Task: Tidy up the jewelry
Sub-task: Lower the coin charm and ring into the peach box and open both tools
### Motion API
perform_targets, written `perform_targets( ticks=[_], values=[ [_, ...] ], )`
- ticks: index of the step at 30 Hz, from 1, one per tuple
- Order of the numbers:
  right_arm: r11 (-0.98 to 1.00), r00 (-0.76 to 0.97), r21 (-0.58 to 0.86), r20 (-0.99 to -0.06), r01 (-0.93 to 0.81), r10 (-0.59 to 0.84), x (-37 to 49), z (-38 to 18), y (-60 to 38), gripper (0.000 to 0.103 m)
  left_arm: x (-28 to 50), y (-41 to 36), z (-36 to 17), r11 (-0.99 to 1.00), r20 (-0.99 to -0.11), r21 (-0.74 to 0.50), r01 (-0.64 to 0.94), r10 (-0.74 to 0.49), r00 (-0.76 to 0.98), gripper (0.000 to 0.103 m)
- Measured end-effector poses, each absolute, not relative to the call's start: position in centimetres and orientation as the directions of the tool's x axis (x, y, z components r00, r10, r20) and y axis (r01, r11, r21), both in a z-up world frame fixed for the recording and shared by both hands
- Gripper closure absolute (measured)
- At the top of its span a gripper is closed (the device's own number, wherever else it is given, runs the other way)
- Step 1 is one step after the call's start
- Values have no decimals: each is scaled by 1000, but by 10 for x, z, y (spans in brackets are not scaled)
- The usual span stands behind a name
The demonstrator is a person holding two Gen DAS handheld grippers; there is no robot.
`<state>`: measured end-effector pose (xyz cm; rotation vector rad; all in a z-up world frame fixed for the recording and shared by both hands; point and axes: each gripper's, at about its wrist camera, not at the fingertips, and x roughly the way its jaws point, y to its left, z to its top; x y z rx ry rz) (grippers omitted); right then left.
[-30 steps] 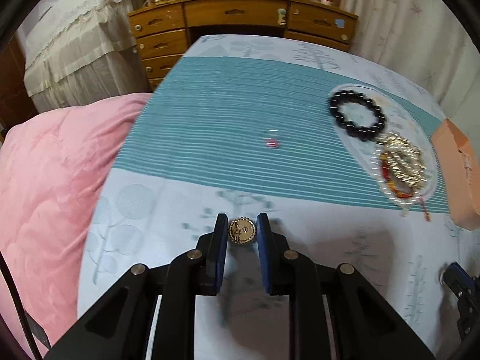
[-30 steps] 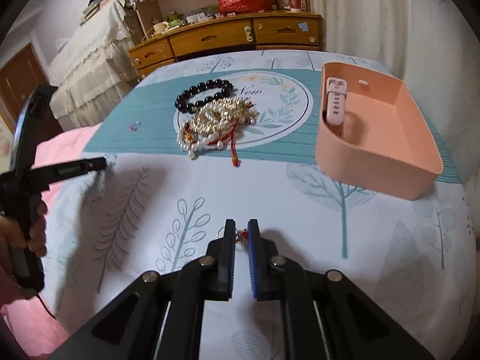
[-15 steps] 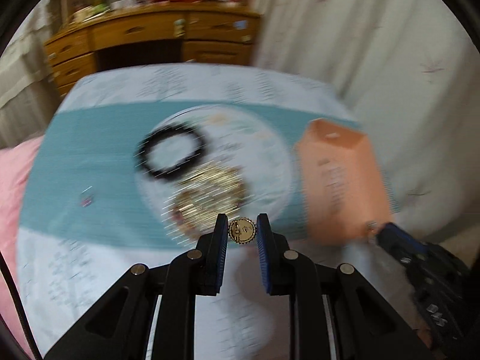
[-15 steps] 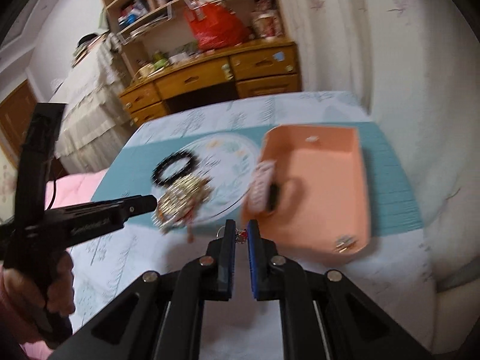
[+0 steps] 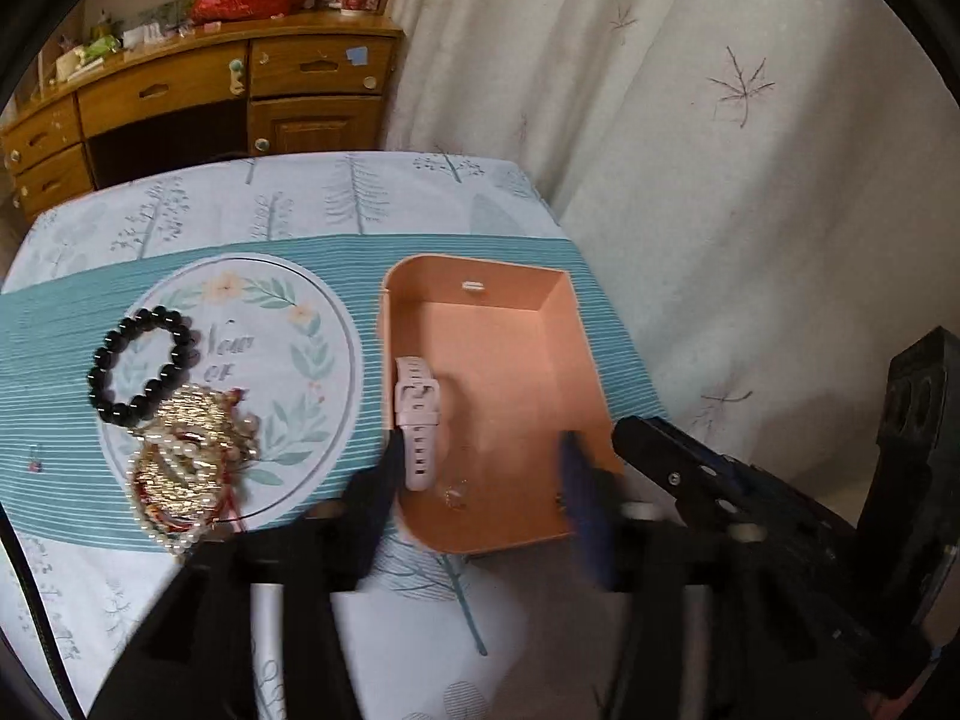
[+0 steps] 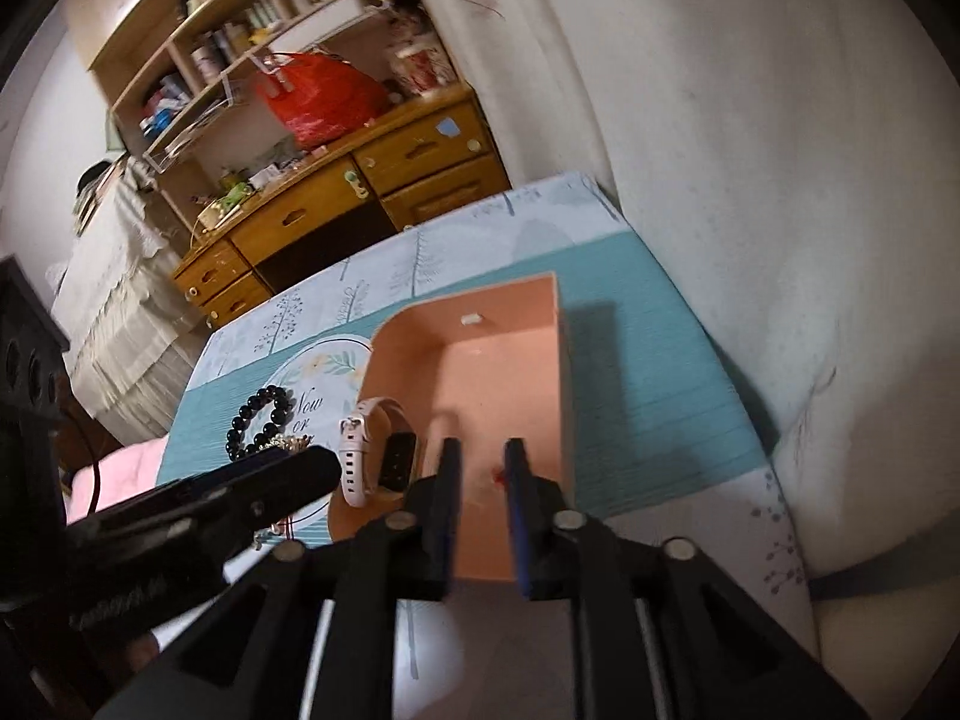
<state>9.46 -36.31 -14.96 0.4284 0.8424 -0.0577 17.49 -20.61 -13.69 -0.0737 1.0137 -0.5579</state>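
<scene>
Both the left claw (image 5: 480,492) and the right claw (image 6: 483,474) hang released over the pink box (image 5: 579,324), which holds a watch (image 5: 417,414); the black bracelet (image 5: 141,366) and gold pile (image 5: 186,462) left of the box remain.

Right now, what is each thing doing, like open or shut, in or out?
Left tool: open, nothing held.
Right tool: open, over the box.
Pink box: lid off.
Pink watch: in the box, against its wall.
Black bead bracelet: out on the cloth.
Gold and pearl pile: out, tangled.
</scene>
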Motion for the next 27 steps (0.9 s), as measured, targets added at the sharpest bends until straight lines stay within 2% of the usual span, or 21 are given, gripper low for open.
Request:
perform_targets(
  ticks=[1, 7, 13, 16, 24, 27],
  values=[
    [907, 669, 356, -733, 222, 124, 94, -150, -365, 76, 175, -202, -136, 863, -781, -309, 401, -470, 410, 37],
    [899, 692, 369, -713, 235, 112, 88, -145, -363, 68, 181, -172, -140, 900, -811, -272, 342, -405, 421, 35],
    [890, 688, 392, -713, 232, 135, 91, -142, -348, 65, 185, -131, -159, 946, -863, -202, 253, -294, 410, 34],
    [881, 690, 415, -707, 227, 155, 96, -141, -335, 54, 191, -98, -165, 970, -886, -157, 187, -222, 407, 34],
    [886, 659, 439, -712, 151, 240, 120, -137, -276, 51, 219, -10, -175, 998, -906, -54, 12, -54, 420, 34],
    [905, 637, 412, -726, 103, 259, 132, -137, -243, 51, 225, 12, -182, 998, -904, -55, -10, -45, 425, 34]
  ],
)
